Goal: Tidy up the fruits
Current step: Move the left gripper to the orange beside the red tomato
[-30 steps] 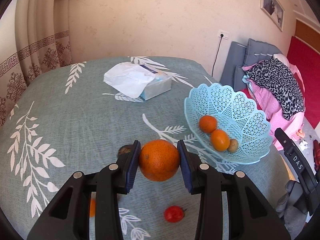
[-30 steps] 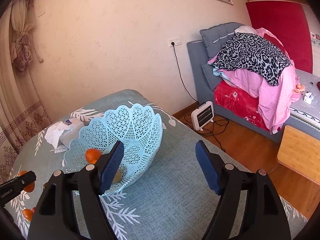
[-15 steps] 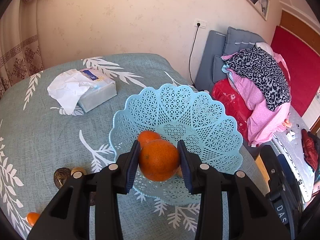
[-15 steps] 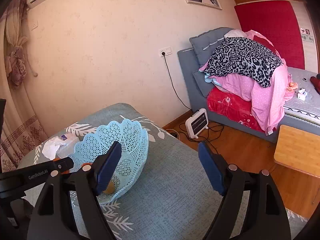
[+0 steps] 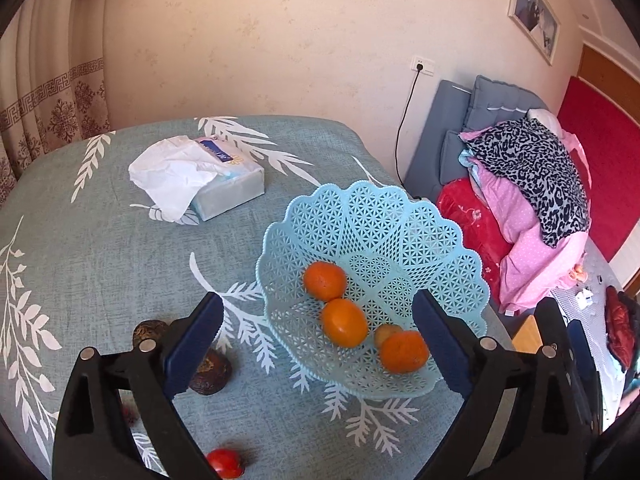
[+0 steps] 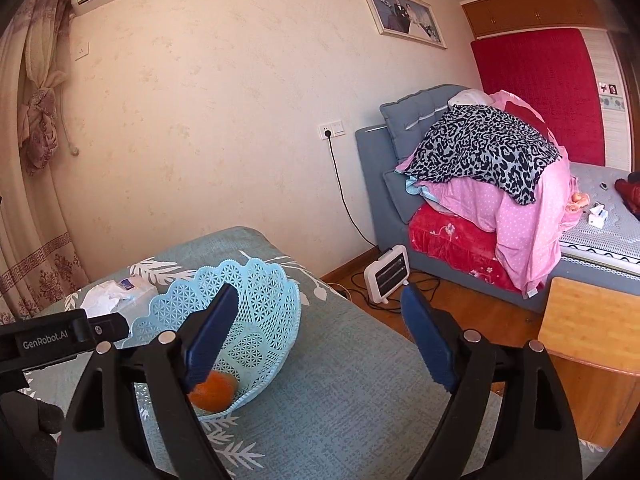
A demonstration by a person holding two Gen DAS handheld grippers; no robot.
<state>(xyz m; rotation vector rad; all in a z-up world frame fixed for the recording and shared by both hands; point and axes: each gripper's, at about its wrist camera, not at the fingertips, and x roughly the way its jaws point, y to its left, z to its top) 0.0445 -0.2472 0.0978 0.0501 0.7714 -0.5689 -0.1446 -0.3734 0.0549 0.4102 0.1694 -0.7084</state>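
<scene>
We note a tissue box (image 5: 228, 184) and dark fruits (image 5: 210, 368) on the desk (image 5: 100, 248). Left hand-held gripper (image 5: 318, 344) just opened wide, empty; three oranges (image 5: 344, 322) lie in the basket (image 5: 376, 240). Right hand-held gripper (image 6: 318, 340) wide, empty.

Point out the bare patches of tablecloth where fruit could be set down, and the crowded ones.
Free: the wide cloth between the tissue box and the dark fruit, left of the basket; also the strip right of the basket in the right wrist view. Crowded: the near edge, with the dark fruit and a red fruit, and the basket's low side, holding oranges.
</scene>
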